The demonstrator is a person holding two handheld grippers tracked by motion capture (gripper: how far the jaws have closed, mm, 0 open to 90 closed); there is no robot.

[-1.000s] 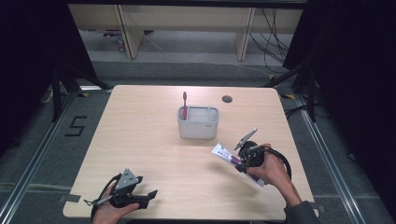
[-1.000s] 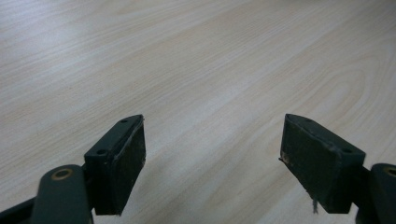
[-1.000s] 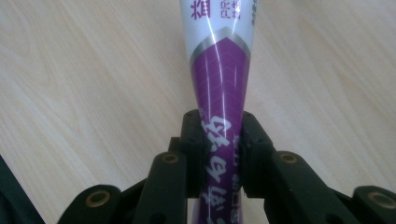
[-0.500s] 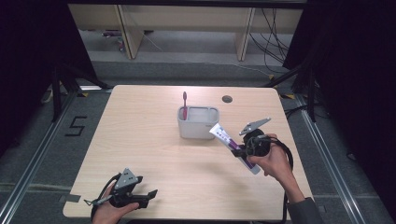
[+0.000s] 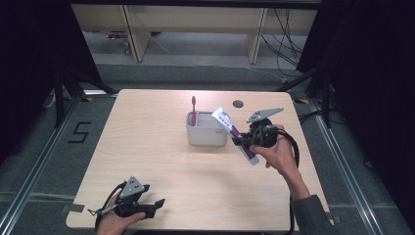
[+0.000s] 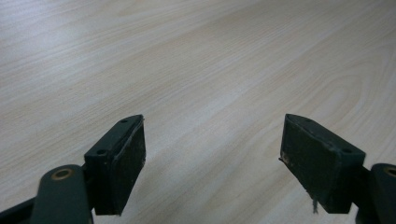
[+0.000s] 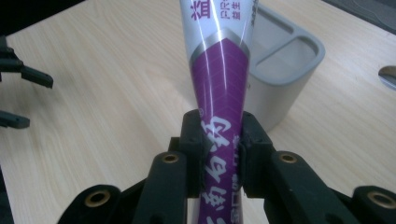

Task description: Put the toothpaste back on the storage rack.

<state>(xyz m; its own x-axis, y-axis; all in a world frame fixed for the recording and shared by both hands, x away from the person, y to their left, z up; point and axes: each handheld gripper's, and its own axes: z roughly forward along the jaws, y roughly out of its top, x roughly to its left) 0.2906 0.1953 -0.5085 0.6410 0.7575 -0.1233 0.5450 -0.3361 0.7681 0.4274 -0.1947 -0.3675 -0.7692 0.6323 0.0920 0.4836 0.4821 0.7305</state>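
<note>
Toothpaste tube (image 5: 237, 135) is clamped in the right hand-held gripper (image 5: 243, 140), tilted at mid-frame right by the grey holder (image 5: 206, 134), so probably halfway; dropping in isn't done. Left hand-held gripper (image 5: 155, 203) is held spread wide, empty, lower left over the worktop (image 5: 147, 147).

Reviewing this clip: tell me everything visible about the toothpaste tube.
The toothpaste tube is a glossy, plastic-looking tube, white toward its flat crimped end and purple lower down, with a silver chevron band and white characters. The right tool is clamped across its purple part, pinching it. It is held off the table, tilted, its white end up beside the grey holder, its other end slanting down toward the table.
</note>
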